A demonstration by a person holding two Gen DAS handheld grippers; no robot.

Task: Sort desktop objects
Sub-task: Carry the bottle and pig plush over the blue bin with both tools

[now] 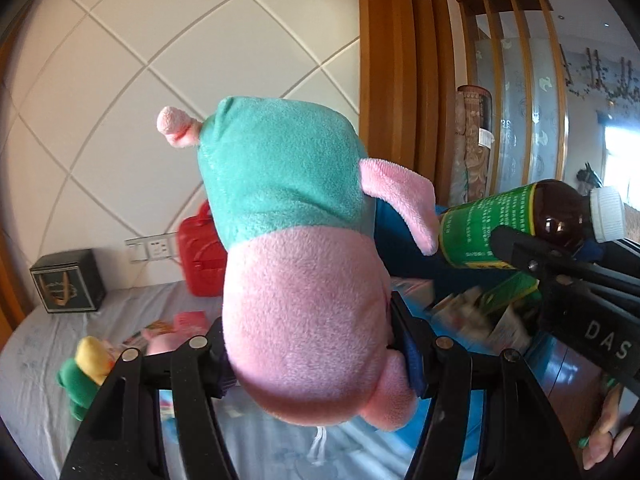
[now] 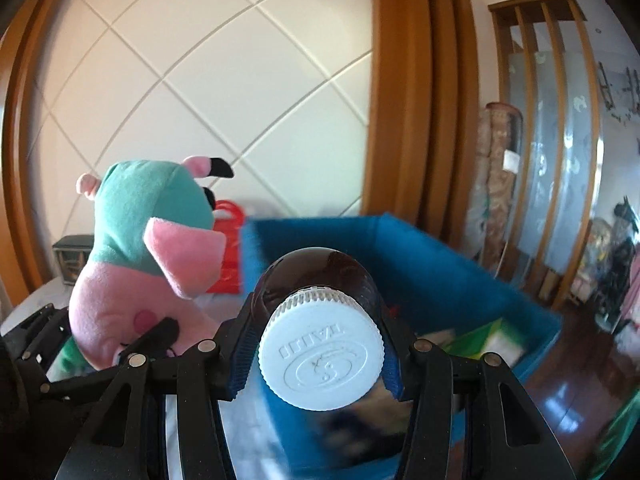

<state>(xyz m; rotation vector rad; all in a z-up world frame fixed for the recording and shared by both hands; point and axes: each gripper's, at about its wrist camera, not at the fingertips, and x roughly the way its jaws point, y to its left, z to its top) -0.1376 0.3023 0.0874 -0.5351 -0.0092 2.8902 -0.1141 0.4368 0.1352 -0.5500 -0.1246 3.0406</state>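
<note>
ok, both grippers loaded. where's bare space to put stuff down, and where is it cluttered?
Bare grey sheet lies between the dark box and the red case. Nearer the left gripper, which holds the plush pig, the yellow-green plush and cards crowd it. The blue bin has room along its far walls; cartons fill its right corner.

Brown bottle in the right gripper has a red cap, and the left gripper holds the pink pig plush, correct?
Not quite: the cap is white, not red, as the right wrist view shows head-on. The rest holds: the right gripper is shut on the brown bottle, and the left gripper holds the pink pig plush.
</note>
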